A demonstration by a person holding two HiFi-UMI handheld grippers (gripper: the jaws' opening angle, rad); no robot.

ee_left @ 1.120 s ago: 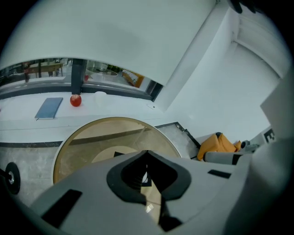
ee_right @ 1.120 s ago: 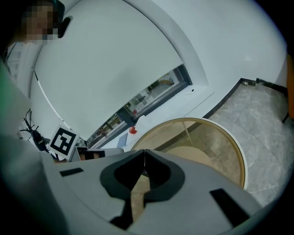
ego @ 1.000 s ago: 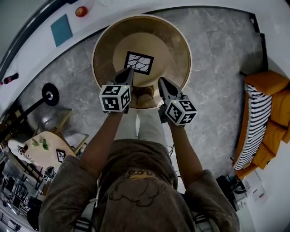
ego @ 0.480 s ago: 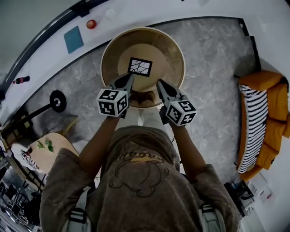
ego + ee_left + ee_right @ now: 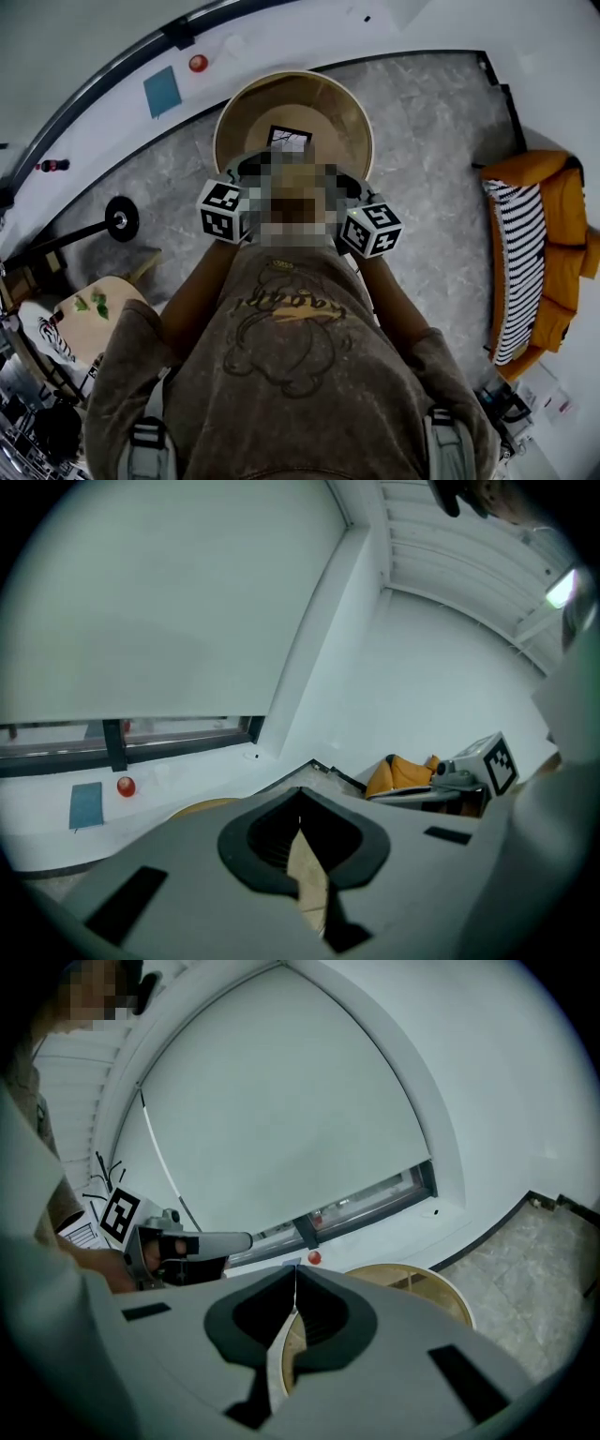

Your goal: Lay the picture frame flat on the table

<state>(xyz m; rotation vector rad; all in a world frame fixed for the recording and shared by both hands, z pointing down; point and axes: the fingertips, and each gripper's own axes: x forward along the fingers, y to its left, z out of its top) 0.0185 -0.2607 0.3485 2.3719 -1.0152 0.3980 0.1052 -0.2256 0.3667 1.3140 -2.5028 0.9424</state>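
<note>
Wooden table (image 5: 248, 112) | picture frame (image 5: 289, 138) flat (off the rim) | left tongs (image 5: 300, 801), right tongs (image 5: 296, 1283) together, empty

We hold left gripper (image 5: 228, 195) and right gripper (image 5: 367, 217) side by side, apart, over near rim of round counter (image 5: 240, 111). We see picture frame (image 5: 288, 138) flat on counter, just beyond jaws. Orange sofa (image 5: 555, 246) well right of right jaws.
</note>
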